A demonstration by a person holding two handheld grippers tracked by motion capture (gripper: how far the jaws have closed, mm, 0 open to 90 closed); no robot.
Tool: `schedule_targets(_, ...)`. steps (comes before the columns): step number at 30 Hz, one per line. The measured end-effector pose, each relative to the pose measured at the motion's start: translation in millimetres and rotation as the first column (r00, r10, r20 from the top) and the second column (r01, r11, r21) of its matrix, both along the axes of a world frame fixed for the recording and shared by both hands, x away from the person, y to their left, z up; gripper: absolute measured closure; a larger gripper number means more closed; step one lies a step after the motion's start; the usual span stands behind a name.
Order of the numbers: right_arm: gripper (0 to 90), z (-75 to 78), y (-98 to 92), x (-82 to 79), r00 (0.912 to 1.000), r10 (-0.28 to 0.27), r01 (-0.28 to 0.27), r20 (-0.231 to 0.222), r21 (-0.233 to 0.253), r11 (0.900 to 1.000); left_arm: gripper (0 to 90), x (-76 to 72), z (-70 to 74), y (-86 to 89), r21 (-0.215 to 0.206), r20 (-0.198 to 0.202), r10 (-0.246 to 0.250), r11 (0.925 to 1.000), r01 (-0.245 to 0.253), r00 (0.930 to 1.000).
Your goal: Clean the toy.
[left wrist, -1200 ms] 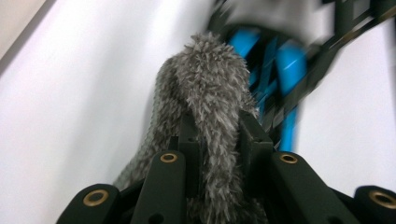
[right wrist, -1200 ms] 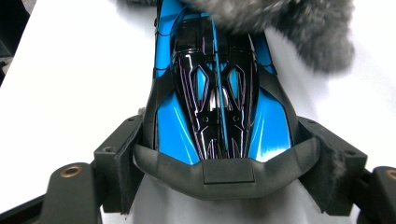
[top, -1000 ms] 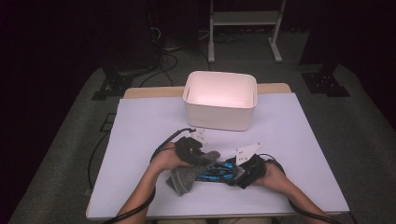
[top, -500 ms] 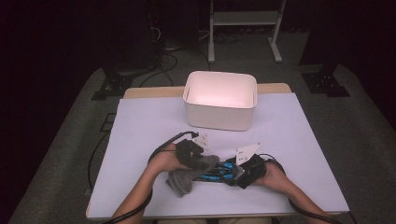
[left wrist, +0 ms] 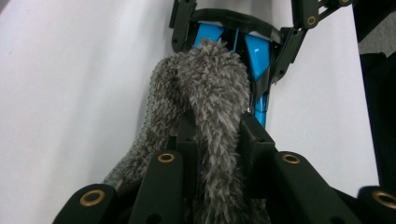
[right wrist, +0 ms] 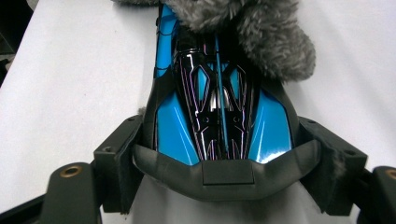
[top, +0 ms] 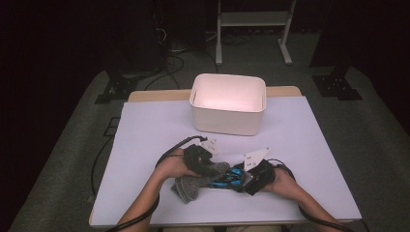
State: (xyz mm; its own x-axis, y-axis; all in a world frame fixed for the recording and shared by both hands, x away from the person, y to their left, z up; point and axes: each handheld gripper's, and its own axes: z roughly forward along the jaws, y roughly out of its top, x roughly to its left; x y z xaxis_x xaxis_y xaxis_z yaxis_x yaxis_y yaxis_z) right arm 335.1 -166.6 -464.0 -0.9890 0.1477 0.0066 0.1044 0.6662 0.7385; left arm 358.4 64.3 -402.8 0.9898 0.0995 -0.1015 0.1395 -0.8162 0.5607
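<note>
Paper-white covering (top: 145, 140) lies smooth over a wooden table (top: 150, 95), whose bare edge shows just behind the white bin (top: 227, 103). The bin stands open at the far middle of the sheet. Nearer the person than the bin, close to the front edge, a grey fuzzy sock (top: 193, 184) and a blue-and-black toy car (top: 227, 178) lie together, the sock's end draped over the car's far end. The left gripper (top: 212, 167) is clamped on the sock, a fold of grey pile pinched between its black jaws in the left gripper view (left wrist: 219, 140). The right gripper (top: 245, 178) grips the car across its dark rear bumper (right wrist: 219, 163), one jaw pressed to each side. Beyond the bin the room is dim: grey carpet (top: 367, 125), black cables (top: 169, 53) trailing on the floor to the bin's left, and a pale metal stand (top: 251, 19) behind it.
</note>
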Motion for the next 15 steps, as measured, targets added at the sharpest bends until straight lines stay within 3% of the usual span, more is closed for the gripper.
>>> schedule_targets(5, 22.8, 1.4, 0.3, 1.0, 1.0000, 0.008, -0.008, 0.003, -0.015, 1.000, 72.6, -2.3, -3.5, 9.9, 0.039, -0.003, 0.016, 0.9991, -0.016, 0.9999)
schedule_targets(9, 22.6, 2.1, 1.2, 1.0, 1.0000, 0.006, -0.006, 0.002, -0.026, 1.000, 72.4, -4.6, -3.7, 25.9, 0.120, 0.032, 0.046, 0.9916, -0.049, 0.9984)
schedule_targets(11, 22.5, 2.2, 1.6, 1.0, 1.0000, 0.005, -0.005, 0.001, -0.027, 1.000, 72.4, -4.5, -3.6, 27.8, 0.113, 0.028, 0.048, 0.9922, -0.051, 0.9985)
schedule_targets(13, 22.2, 2.3, 2.1, 1.3, 1.0000, 0.004, -0.004, -0.001, -0.027, 1.000, 72.4, -2.8, -3.7, 28.5, 0.035, -0.012, 0.044, 0.9984, -0.044, 0.9989)
schedule_targets(14, 22.2, 2.3, 2.1, 1.3, 1.0000, 0.004, -0.004, -0.001, -0.027, 1.000, 72.4, -2.8, -3.7, 28.5, 0.035, -0.012, 0.044, 0.9984, -0.044, 0.9989)
schedule_targets(15, 22.1, 2.5, 2.3, 1.4, 1.0000, 0.003, -0.003, -0.006, -0.028, 1.000, 72.4, -2.7, -3.3, 26.4, 0.009, -0.022, 0.033, 0.9994, -0.033, 0.9992)
